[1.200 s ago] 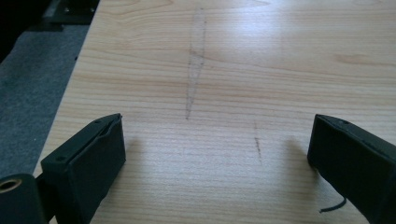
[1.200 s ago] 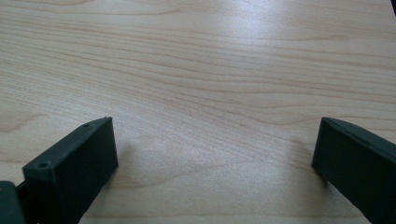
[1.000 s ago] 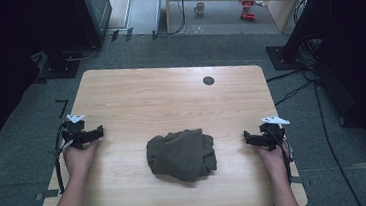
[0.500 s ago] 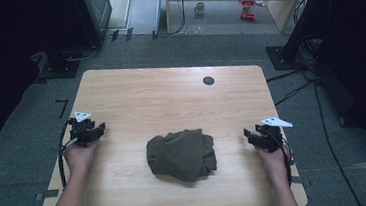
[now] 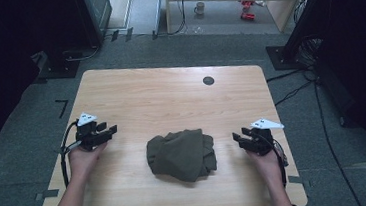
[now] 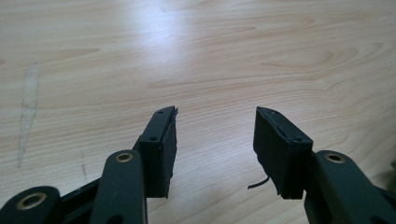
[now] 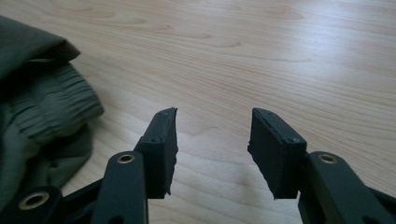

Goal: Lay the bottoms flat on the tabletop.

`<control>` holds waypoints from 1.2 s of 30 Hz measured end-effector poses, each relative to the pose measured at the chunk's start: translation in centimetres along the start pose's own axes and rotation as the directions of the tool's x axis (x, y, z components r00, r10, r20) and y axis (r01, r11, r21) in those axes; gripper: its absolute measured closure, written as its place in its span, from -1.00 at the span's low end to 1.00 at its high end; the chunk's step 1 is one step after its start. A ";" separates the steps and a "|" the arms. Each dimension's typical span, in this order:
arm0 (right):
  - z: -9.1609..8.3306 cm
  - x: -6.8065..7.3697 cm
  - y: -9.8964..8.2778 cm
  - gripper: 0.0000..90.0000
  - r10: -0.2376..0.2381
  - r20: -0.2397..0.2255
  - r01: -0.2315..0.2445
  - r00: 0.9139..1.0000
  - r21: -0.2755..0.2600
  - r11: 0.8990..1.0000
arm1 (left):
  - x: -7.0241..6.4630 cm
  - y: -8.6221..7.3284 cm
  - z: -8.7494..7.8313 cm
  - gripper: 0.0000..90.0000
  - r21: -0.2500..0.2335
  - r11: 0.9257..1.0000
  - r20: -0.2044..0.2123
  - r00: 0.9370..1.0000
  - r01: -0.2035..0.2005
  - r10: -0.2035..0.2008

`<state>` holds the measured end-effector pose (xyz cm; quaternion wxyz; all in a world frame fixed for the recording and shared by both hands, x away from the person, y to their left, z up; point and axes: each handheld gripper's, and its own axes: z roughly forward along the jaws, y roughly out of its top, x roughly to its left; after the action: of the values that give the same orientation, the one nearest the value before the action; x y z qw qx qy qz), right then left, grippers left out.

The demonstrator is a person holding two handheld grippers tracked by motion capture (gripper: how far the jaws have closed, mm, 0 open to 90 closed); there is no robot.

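Observation:
A crumpled dark olive garment [image 5: 181, 155] lies on the wooden table [image 5: 170, 94], near its front middle. My left gripper [image 5: 112, 131] hovers to the left of it, pointing right. Its jaws have just been opening a little and nothing is between them; bare wood lies under the left gripper [image 6: 215, 114]. My right gripper [image 5: 237, 139] sits to the right of the garment, pointing left at it. Its jaws have just been closing but still stand apart, with nothing between them. In the right gripper view the garment's ribbed cuff [image 7: 42, 107] lies left of the right gripper [image 7: 214, 114], not touching it.
A small black round disc [image 5: 208, 80] sits near the table's far edge. Dark equipment stands and cables surround the table on the carpeted floor. A mug [image 5: 199, 7] stands on the floor far behind.
Both grippers have shifted a little inward toward the garment and risen slightly. Their jaws stand narrower than a second ago. The garment has not moved.

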<state>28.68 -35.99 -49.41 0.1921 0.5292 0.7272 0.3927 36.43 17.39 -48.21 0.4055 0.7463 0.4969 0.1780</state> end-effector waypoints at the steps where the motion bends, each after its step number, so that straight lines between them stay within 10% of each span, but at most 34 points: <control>1: 0.0 0.0 0.0 0.14 0.000 0.000 0.000 1.000 0.000 1.000 | 0.0 0.0 0.0 0.11 0.000 1.000 0.000 1.000 0.000 0.000; 11: -0.7 3.4 0.6 0.19 -0.053 -0.096 0.051 0.994 -0.023 0.998 | -3.7 -0.4 -1.4 0.29 -0.023 0.995 0.082 0.992 -0.094 0.095; 20: -0.8 7.0 0.5 0.26 -0.136 -0.195 0.134 0.971 -0.025 0.991 | -8.1 -0.8 -1.9 0.38 -0.030 0.981 0.200 0.961 -0.191 0.193; 27: -1.0 9.0 0.4 0.35 -0.178 -0.251 0.177 0.951 -0.026 0.984 | -10.1 -1.1 -1.9 0.42 -0.039 0.982 0.287 0.939 -0.187 0.190; 31: -0.4 10.6 -0.1 0.36 -0.223 -0.278 0.231 0.935 -0.001 0.973 | -11.8 -1.7 -1.3 0.43 -0.010 0.970 0.340 0.912 -0.242 0.231; 36: 1.0 11.4 -0.8 0.36 -0.222 -0.283 0.247 0.933 0.054 0.968 | -12.6 -2.5 0.4 0.45 0.070 0.958 0.368 0.900 -0.276 0.233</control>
<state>24.72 -25.24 -49.14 0.1109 0.3870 0.8215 0.4038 29.62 6.46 -48.71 0.4161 0.8478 0.3231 0.0613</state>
